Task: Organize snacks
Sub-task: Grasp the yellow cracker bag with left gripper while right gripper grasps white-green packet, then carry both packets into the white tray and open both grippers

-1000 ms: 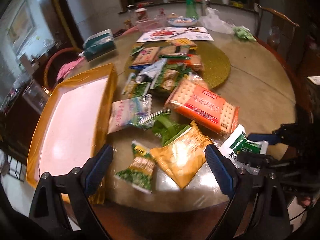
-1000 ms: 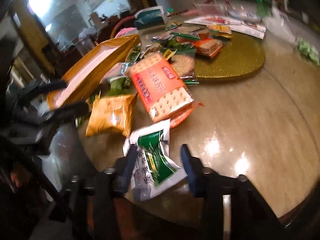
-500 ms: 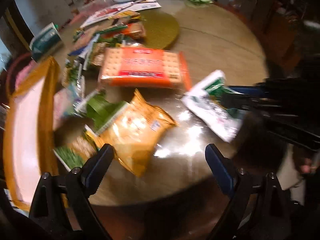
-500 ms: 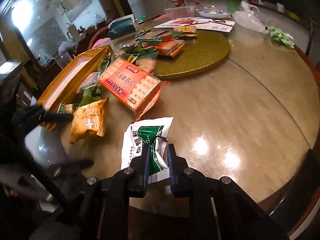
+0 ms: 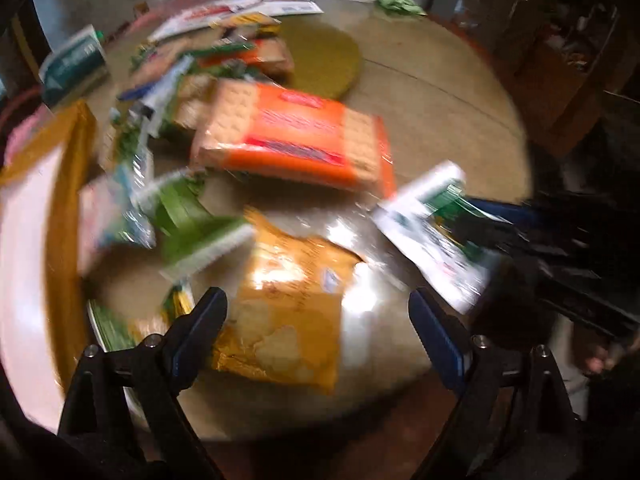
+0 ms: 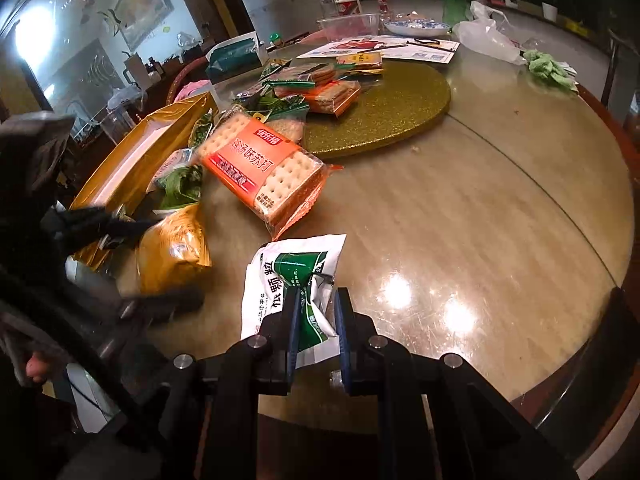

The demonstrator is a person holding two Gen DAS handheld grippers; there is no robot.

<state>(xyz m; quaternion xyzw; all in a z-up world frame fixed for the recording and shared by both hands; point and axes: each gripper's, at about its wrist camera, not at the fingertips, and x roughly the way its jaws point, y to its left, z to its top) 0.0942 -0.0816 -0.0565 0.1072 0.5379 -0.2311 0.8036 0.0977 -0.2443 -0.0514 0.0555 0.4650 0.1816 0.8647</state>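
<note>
Broadly, the round table point(image 6: 460, 208) fills most of the right wrist view, its glossy stone top bare across the centre and right of the frame out to the dark wooden rim at the far right. A gold turntable disc point(image 6: 384, 116) sits above centre. At the left edge of the frame a gold tray point(image 6: 120, 172) with a pale inside lies open, angled toward the upper left. Snacks crowd the strip between tray and disc: the orange cracker pack point(image 6: 264, 172) lies flat left of centre, and a yellow snack bag point(image 6: 172, 252) lies below it, near the lower left.

The white-and-green packet point(image 6: 292, 276) sits at bottom centre of that frame, close to the near table edge; the right gripper point(image 6: 316, 312) is clamped on its lower end, the film crumpled between the blue pads. In the blurred left wrist view the same packet point(image 5: 428, 236) shows at centre right.

The left gripper point(image 5: 316, 320) is spread wide at the bottom of its frame, holding nothing, above the yellow bag point(image 5: 288, 312). A white plastic bag point(image 6: 488, 40) and a green cloth point(image 6: 548, 68) lie at the upper right, a framed picture point(image 6: 140, 4) hangs at the upper left.
</note>
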